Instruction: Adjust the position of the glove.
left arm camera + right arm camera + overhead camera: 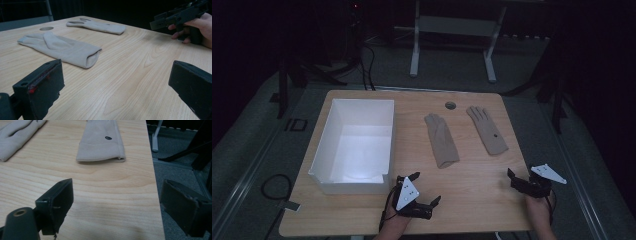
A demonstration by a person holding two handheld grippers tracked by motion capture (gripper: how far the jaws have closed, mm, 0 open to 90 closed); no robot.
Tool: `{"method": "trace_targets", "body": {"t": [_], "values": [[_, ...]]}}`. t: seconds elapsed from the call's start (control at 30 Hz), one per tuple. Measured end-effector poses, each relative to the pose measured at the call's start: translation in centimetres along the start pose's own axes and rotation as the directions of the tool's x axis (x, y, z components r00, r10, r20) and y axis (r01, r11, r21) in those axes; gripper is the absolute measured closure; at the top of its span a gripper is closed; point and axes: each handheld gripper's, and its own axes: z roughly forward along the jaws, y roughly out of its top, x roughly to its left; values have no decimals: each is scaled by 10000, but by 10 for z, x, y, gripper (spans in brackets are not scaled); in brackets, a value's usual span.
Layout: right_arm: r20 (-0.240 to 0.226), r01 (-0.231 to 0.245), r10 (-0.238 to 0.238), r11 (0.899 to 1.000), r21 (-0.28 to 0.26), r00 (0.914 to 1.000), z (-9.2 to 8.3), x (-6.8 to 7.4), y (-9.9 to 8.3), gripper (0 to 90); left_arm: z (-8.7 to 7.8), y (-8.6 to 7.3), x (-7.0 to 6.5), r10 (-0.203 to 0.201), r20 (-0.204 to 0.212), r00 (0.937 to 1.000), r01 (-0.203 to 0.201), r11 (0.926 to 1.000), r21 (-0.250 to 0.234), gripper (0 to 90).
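Observation:
Two beige gloves lie flat on the wooden table point(472, 200). The middle glove point(441, 140) has its cuff toward me; the right glove point(487, 130) bears a small dark spot. My left gripper point(424, 188) hovers near the front edge, just right of the white box, and is open with nothing between its jaws. In the left gripper view point(116, 82) it looks toward the cuff of the nearer glove point(60, 48). My right gripper point(521, 171) stands open at the table's right edge, short of the spotted glove point(102, 142); its right jaw hangs past the edge point(117, 202).
An open white box point(354, 145) with nothing inside fills the table's left half. A round hole point(450, 105) sits near the far edge. Behind the table stands a white frame point(452, 30), and cables point(274, 185) lie on the grey floor at the left.

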Motion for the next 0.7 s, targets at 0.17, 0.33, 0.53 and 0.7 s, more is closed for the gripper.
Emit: {"method": "trace_targets", "body": {"t": [0.17, 0.33, 0.53, 0.7], "values": [[-6, -12, 12, 9999, 115, 10000, 0, 0, 0, 110, 0, 0, 0, -28, -1, 10000, 28, 10000, -2, 4], [-1141, -103, 270, 9895, 1440, 9931, 6, 0, 0, 154, 0, 0, 0, -33, 13, 10000, 33, 10000, -2, 4], [-969, -190, 347, 9873, 1575, 9947, 6, 7, 11, 132, 0, 0, 0, -1, 49, 10000, 1, 10000, -3, 4], [-993, -108, 244, 9909, 1345, 9948, 2, 11, 22, 124, 0, 0, 0, -16, 42, 10000, 16, 10000, -5, 4]]}}
